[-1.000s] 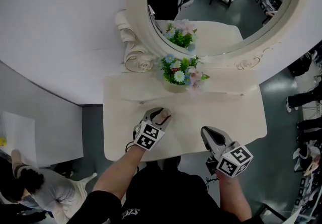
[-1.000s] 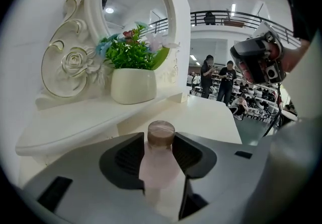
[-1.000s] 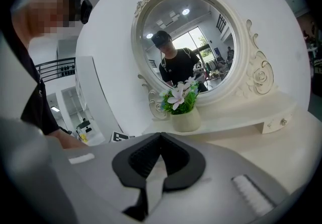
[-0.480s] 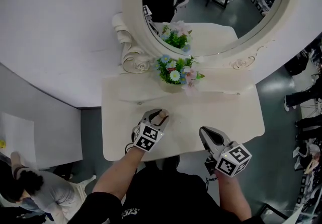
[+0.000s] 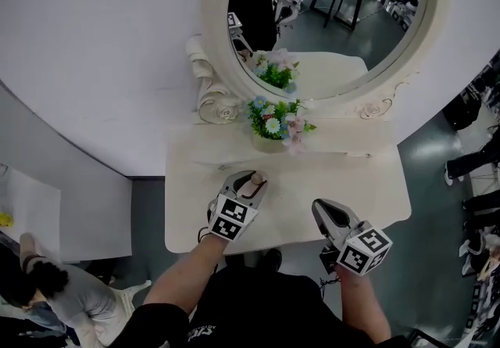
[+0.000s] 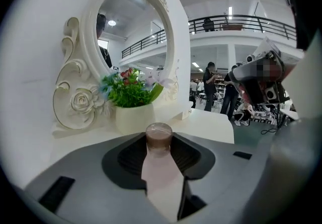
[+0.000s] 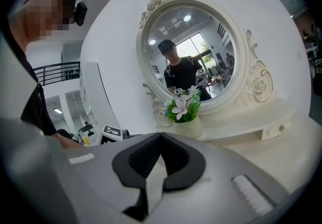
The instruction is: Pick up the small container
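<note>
Small container (image 6: 159, 137), a pale pink pot with a brown lid, stands between the jaws of the left gripper (image 5: 247, 186), over the near left part of the worktop (image 5: 351, 182). Over the last second the jaws have drawn in from a wider spread, and the dark pads now press on the container's sides. I judge that the grasp is made and the lift is the step still to come. The gripper is in much the same spot on the worktop as a second ago, so the container has probably not risen yet, though no view shows its base.

The left forearm reaches forward from the near edge. It keeps the gripper low and pointed toward the far side, where a flower pot (image 5: 269, 141) stands in front of an oval mirror (image 5: 336, 18).

The right gripper (image 5: 322, 207) hangs over the near right edge of the worktop, well apart from the container. Its pads meet at the tips and hold nothing. Its arm has barely moved.
</note>
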`<action>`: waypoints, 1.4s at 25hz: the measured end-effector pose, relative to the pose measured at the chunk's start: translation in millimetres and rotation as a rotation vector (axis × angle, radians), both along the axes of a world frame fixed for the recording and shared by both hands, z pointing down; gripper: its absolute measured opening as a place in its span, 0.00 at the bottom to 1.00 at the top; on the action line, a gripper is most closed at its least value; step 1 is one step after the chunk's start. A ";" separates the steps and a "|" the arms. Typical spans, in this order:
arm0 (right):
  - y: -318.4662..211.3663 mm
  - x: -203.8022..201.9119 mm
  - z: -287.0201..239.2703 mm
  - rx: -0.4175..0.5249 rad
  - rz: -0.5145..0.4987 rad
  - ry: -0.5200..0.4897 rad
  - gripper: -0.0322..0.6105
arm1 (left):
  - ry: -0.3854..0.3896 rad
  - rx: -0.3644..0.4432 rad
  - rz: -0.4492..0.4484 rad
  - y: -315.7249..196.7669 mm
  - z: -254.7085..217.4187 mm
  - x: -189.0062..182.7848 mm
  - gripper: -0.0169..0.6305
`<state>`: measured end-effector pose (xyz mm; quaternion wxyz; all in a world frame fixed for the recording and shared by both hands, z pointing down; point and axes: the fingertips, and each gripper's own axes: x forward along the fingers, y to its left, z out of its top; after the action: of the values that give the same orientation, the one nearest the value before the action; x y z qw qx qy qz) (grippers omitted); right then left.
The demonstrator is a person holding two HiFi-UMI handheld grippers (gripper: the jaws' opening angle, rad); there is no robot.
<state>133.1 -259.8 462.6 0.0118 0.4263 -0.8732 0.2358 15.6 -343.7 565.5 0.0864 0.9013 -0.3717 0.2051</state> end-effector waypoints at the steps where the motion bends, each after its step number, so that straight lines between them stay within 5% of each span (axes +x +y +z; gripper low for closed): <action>1: -0.6 -0.6 -2.3 0.005 -0.001 -0.004 0.07 | 0.005 0.009 -0.003 -0.6 -9.0 -0.3 0.26; 19: -18.9 -4.9 -37.8 0.134 -0.026 -0.061 0.07 | 0.055 0.116 -0.052 -11.0 -133.7 -25.6 0.26; 35: -26.7 28.6 -74.8 0.209 0.055 -0.019 0.06 | 0.115 0.138 -0.070 4.9 -182.2 -45.3 0.26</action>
<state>161.7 -286.6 387.8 -0.0473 0.4466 -0.8811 0.1479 -29.7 -338.8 383.3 0.0524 0.9019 -0.4105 0.1236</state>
